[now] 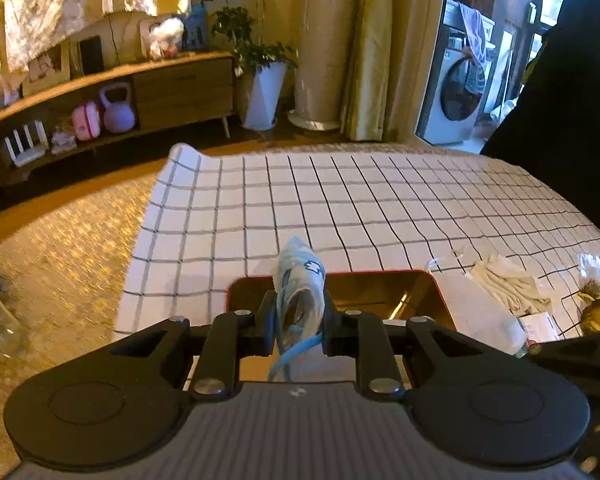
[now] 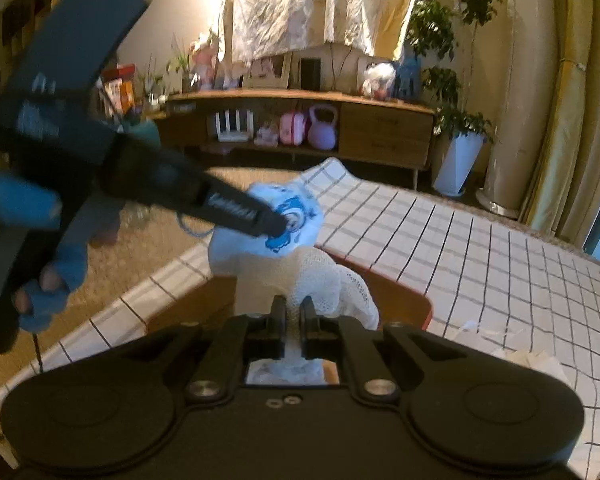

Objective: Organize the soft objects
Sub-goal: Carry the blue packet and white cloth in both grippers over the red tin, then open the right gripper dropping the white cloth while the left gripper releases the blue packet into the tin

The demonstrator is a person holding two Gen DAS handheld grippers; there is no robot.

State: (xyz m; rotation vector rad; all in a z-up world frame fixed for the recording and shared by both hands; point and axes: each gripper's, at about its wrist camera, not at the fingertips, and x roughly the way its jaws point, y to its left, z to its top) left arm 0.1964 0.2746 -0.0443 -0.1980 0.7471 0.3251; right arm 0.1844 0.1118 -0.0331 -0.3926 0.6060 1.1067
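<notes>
Right, left wrist view first: the left gripper [image 1: 298, 316] is clamped narrow on a rolled pale-blue printed cloth [image 1: 300, 280], soft cotton with a blue string hanging below the pads. It hangs over the near rim of a brown box [image 1: 384, 288], open-topped with rounded corners; its floor looks bare where it shows, the rest is hidden by the roll. The box sits on a white sheet with a black grid [image 1: 340, 200]. To the right of the box lie a crumpled cream cloth [image 1: 508, 284], white paper and a crinkly wrapper [image 1: 598, 300]. A dark sleeve [image 1: 560, 100] blocks the right edge.

Right wrist view: the right gripper [image 2: 293, 316] is pinched tight on a white waffle-knit cloth [image 2: 316, 276], bunched up over the same box [image 2: 396, 296]. Just behind it the left tool's dark finger [image 2: 236, 210] presses the blue cartoon-print cloth [image 2: 296, 204]; a blue-gloved hand [image 2: 52, 276] holds that tool, blurred. Contents under the cloths can't be told.
</notes>
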